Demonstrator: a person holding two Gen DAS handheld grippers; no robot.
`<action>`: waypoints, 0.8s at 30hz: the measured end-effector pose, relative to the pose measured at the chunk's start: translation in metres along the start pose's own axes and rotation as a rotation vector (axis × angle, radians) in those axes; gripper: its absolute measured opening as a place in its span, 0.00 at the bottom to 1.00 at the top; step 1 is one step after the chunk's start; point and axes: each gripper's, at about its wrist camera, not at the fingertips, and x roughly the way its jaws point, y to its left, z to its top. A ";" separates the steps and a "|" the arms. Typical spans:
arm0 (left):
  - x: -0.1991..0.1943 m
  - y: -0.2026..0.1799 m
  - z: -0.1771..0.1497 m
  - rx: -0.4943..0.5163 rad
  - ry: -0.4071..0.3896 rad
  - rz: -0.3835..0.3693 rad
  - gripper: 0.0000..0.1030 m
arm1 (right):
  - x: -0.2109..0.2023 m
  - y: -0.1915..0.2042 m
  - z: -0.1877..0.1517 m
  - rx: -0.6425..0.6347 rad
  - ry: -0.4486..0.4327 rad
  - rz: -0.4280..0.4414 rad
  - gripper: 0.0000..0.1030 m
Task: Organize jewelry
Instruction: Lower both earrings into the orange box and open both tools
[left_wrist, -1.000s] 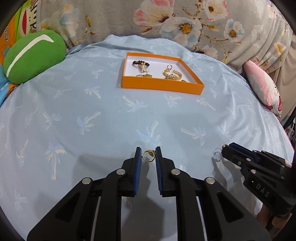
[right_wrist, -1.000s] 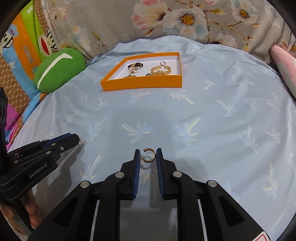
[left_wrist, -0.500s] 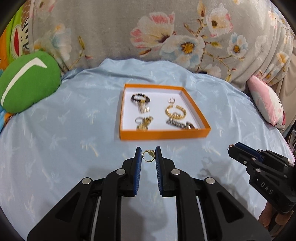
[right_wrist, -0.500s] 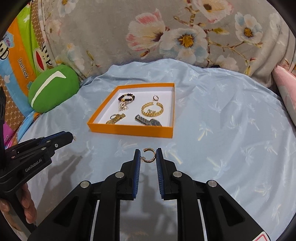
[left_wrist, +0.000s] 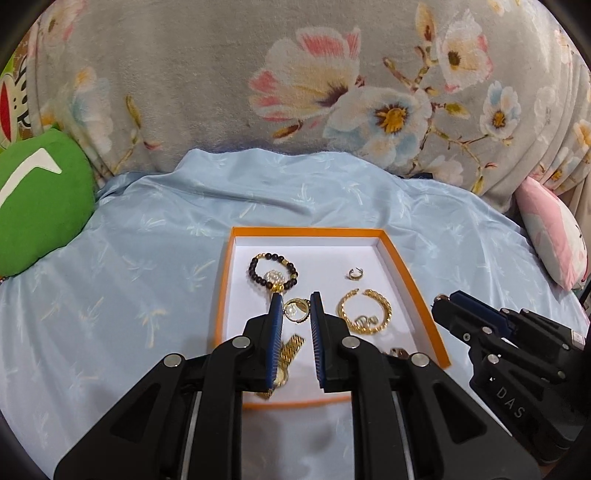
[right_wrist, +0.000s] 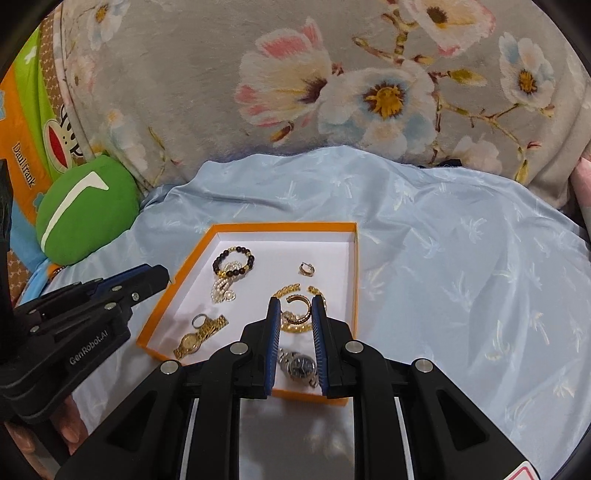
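Orange tray (left_wrist: 413, 291): left gripper (left_wrist: 296, 306) pinching gold ring (left_wrist: 296, 309), right gripper (right_wrist: 294, 308) pinching open gold ear cuff (right_wrist: 298, 309), both above it.

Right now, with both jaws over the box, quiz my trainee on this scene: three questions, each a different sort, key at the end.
1. True or false: the left gripper holds a small gold ring over the orange box.
2. Multiple choice: the right gripper holds A) a silver watch, B) an open gold ear cuff, C) nothing.
3. Fill in: the dark beaded bracelet lies near the box's ___ wall, far or near, seen from the cameras.

Key: 1 true; 2 B; 3 far.
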 end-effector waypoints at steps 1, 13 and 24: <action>0.007 0.000 0.001 0.000 0.004 0.003 0.14 | 0.006 0.000 0.002 -0.001 0.001 -0.001 0.15; 0.067 0.016 0.008 -0.028 0.024 0.011 0.14 | 0.074 0.005 0.023 0.000 0.035 0.007 0.15; 0.079 0.018 0.004 -0.021 0.054 0.010 0.14 | 0.095 0.016 0.024 -0.044 0.057 0.002 0.15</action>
